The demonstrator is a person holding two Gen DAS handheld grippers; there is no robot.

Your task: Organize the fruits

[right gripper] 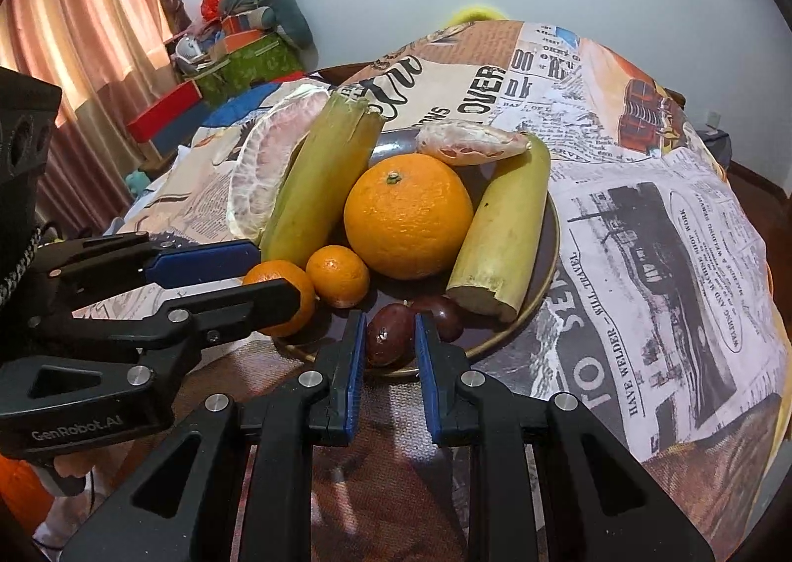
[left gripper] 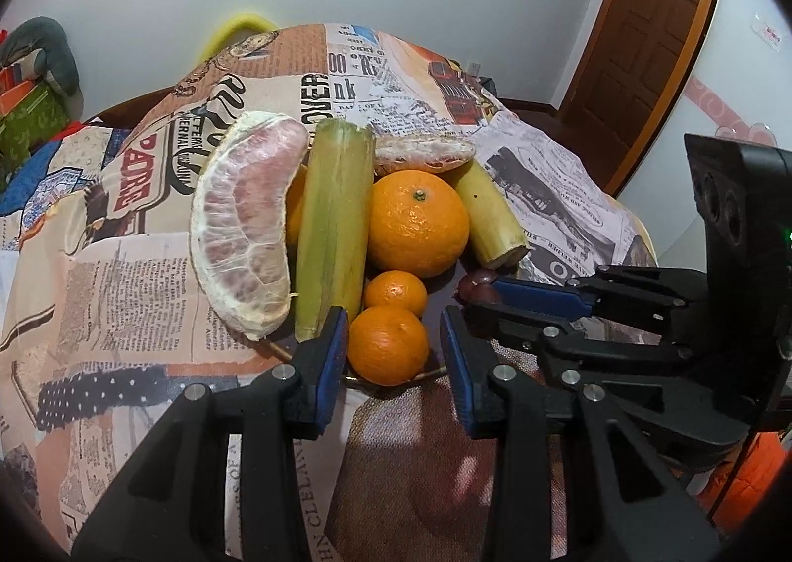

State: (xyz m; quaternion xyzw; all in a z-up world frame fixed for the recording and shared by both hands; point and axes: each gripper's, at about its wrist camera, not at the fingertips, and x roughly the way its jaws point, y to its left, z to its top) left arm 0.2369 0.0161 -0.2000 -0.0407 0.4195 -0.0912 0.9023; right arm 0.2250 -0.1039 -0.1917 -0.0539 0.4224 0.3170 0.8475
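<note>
A dark plate point(right gripper: 547, 260) holds a big orange point(right gripper: 408, 215), two small tangerines point(right gripper: 338, 275), two sugarcane pieces point(right gripper: 321, 186), two peeled pomelo segments point(right gripper: 468, 142) and dark red jujubes point(right gripper: 440, 312). My left gripper point(left gripper: 393, 347) stands open around the nearest tangerine point(left gripper: 388, 344), pads either side; it also shows in the right wrist view point(right gripper: 267, 272). My right gripper point(right gripper: 388, 337) closes on a jujube point(right gripper: 388, 333) at the plate's front edge; it also shows in the left wrist view point(left gripper: 477, 297).
The plate sits on a table under a newspaper-print cloth point(right gripper: 643, 215). Boxes and a grey plush point(right gripper: 267, 10) are stacked by the curtain at the far left. A wooden door point(left gripper: 658, 27) stands at the back right.
</note>
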